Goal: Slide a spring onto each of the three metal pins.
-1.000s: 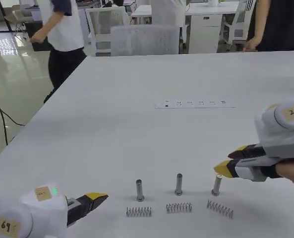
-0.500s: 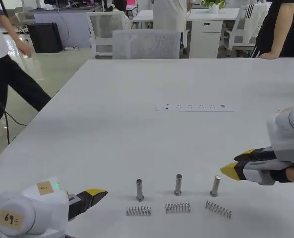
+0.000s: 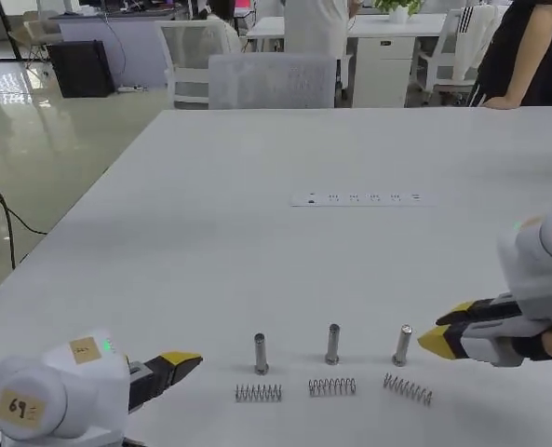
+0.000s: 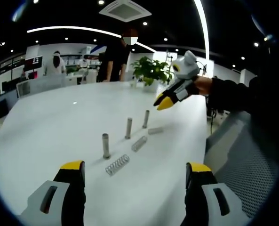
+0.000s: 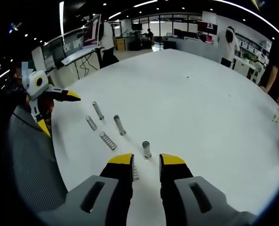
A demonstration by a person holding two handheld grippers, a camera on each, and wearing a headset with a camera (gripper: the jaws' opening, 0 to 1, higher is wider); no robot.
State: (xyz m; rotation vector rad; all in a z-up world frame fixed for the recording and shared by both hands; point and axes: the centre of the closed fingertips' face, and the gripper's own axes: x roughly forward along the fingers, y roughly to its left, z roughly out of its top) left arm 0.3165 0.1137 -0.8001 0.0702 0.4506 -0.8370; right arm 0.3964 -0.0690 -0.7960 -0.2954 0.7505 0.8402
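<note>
Three short metal pins stand upright in a row near the table's front edge: left pin [image 3: 260, 353], middle pin [image 3: 332, 344], right pin [image 3: 402, 345]. In front of each lies a loose spring [image 3: 258, 393], [image 3: 332, 386], [image 3: 408, 389]. My right gripper [image 3: 446, 325] hovers just right of the right pin, open by a narrow gap with nothing in it. In the right gripper view that pin [image 5: 146, 149] stands just ahead of its tips [image 5: 147, 160]. My left gripper [image 4: 135, 167] is wide open, low at the front left [image 3: 175, 363], facing the pins [image 4: 105, 145] and a spring [image 4: 117, 164].
The white table [image 3: 210, 233] stretches far back. A flat white power strip [image 3: 364, 197] lies at its middle. A grey chair [image 3: 271, 79] stands at the far edge, and a person in black [image 3: 527, 56] stands at the back right.
My right gripper has drawn back, right and slightly down, away from the right pin. The person at the far left has walked out of view. Pins and springs stay put.
</note>
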